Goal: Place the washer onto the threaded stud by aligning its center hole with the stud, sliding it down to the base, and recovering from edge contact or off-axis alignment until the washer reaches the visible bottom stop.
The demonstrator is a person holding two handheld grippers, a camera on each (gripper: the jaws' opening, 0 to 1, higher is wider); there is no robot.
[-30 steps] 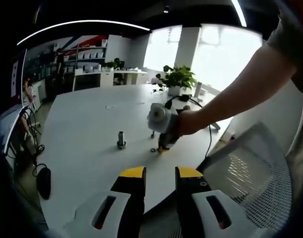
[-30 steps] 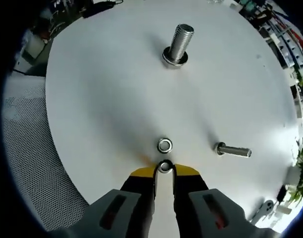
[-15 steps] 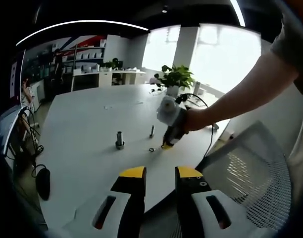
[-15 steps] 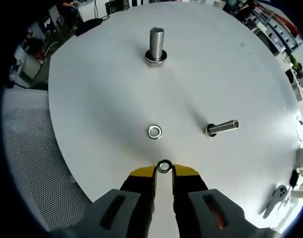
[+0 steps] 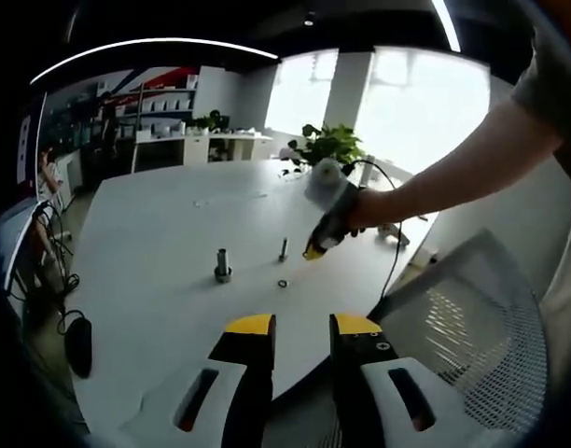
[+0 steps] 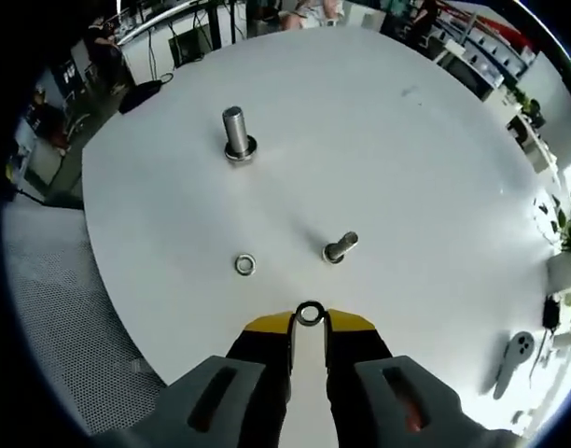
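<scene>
A large round white worktop (image 6: 435, 168) carried everything. A grey mesh office chair (image 5: 472, 327) stood just off its near edge, and a potted green plant (image 5: 334, 147) sat at the far edge in the left gripper view.

The left gripper (image 5: 299, 327), with black jaws tipped in yellow, hung off the worktop's near edge with its jaws parted and nothing between them. From the right of that view a person's bare forearm (image 5: 453, 168) reached over the worktop, the hand (image 5: 355, 207) carrying the right gripper (image 5: 315, 250) raised above the surface.

In the right gripper view, the right gripper (image 6: 309, 322) was clamped on a small silver ring-shaped washer (image 6: 310, 313), pinched edge-on between the yellow fingertips (image 6: 267, 327) with its centre hole showing, in the air above the worktop's near part.

An upright silver threaded stud (image 6: 235, 133) stood on its wide base toward the worktop's left side, well apart from the held washer, with what looked like a ring already at its foot. A shorter silver bolt (image 6: 341, 247) lay tilted on the surface nearer the middle. A second silver washer (image 6: 245, 264) lay flat on the worktop, between the stud and the gripper, just left of the bolt. A small grey handheld device (image 6: 515, 353) lay near the right edge.
</scene>
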